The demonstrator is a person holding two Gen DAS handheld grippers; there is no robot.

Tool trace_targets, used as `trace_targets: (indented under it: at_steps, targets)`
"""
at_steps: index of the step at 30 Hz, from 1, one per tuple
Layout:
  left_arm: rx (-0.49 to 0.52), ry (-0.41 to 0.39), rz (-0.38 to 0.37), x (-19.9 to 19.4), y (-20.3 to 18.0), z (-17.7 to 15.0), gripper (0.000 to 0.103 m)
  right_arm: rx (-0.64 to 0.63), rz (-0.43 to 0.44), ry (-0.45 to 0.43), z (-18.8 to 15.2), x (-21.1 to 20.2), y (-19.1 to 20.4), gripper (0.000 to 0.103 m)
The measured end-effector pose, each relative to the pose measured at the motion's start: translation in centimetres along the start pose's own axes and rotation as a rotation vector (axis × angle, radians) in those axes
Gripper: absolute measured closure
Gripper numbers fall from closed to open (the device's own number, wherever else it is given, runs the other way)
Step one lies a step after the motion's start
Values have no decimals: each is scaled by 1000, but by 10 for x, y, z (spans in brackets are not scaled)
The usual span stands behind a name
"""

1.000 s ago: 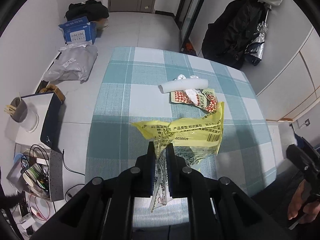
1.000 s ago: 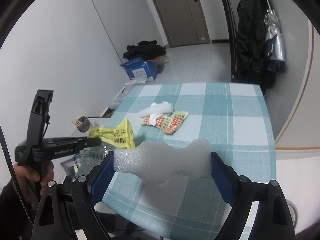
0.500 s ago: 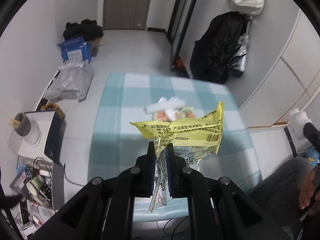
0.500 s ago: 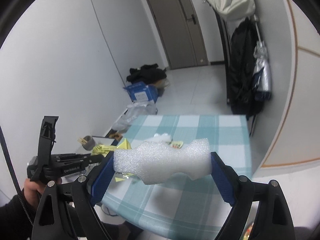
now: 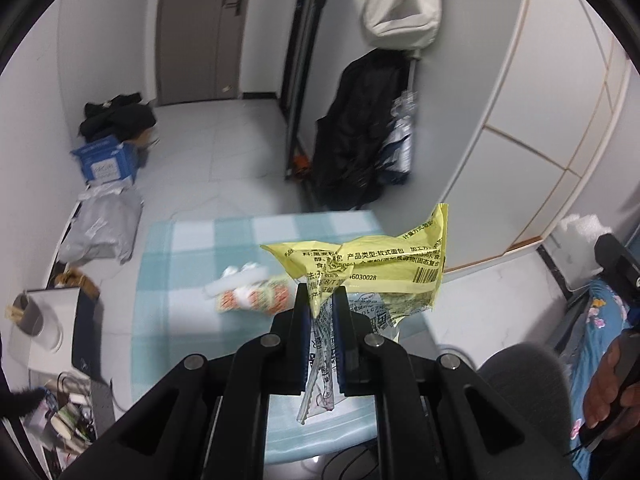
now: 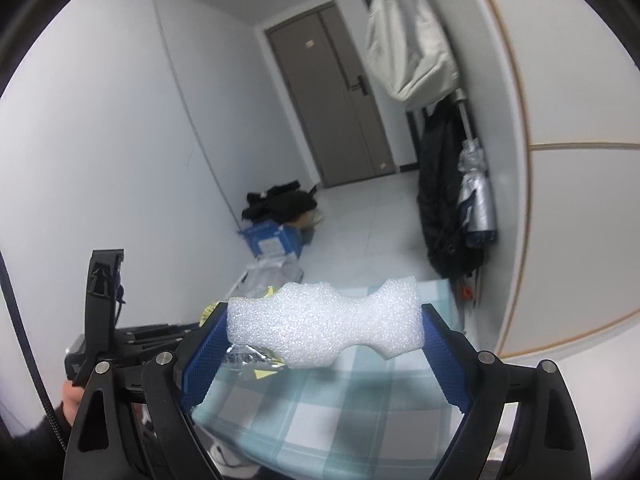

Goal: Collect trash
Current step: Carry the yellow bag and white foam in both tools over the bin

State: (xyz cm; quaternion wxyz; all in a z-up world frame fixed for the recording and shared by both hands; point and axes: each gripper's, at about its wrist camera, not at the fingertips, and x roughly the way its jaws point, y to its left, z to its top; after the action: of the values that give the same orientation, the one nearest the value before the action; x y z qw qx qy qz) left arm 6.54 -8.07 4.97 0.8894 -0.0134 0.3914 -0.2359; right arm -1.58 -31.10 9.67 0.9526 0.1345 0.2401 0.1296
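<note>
My left gripper (image 5: 322, 300) is shut on a crumpled yellow plastic wrapper (image 5: 372, 266) and holds it high above the checked table (image 5: 176, 320). My right gripper (image 6: 324, 328) is shut on a white foam piece (image 6: 324, 328), also well above the table (image 6: 360, 412). A white foam tube (image 5: 236, 280) and a red patterned wrapper (image 5: 256, 298) lie on the table. The left gripper with the yellow wrapper (image 6: 208, 312) shows at the left in the right wrist view. The foam piece (image 5: 580, 232) shows at the right in the left wrist view.
A blue cardboard box (image 5: 106, 160), grey bags (image 5: 100, 224) and dark clothes (image 5: 116, 118) lie on the floor beyond the table. A black coat (image 5: 356, 132) hangs by the wardrobe. A cup (image 5: 24, 314) and cluttered shelf stand left of the table.
Both grippers have risen and pulled back from the table with their loads. The table looks smaller and farther below. Both grips are unchanged.
</note>
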Motion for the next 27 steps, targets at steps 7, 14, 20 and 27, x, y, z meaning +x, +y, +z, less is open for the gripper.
trace_targets:
  at_steps: [7,14,20,27]
  targets:
    - [139,-39,-5,-2,-61,27,97,35,-72,-73,11,-38,-34,12]
    - [252,-34,-66,9,-119,42,97,103,-142,-116,13,-70,-79,12]
    - [339,5,-119,30,-167,43,97,162,-224,-153,4,-101,-125,12]
    - [461,83,-152,67,-224,33,97,247,-319,-153,-19,-122,-180,12]
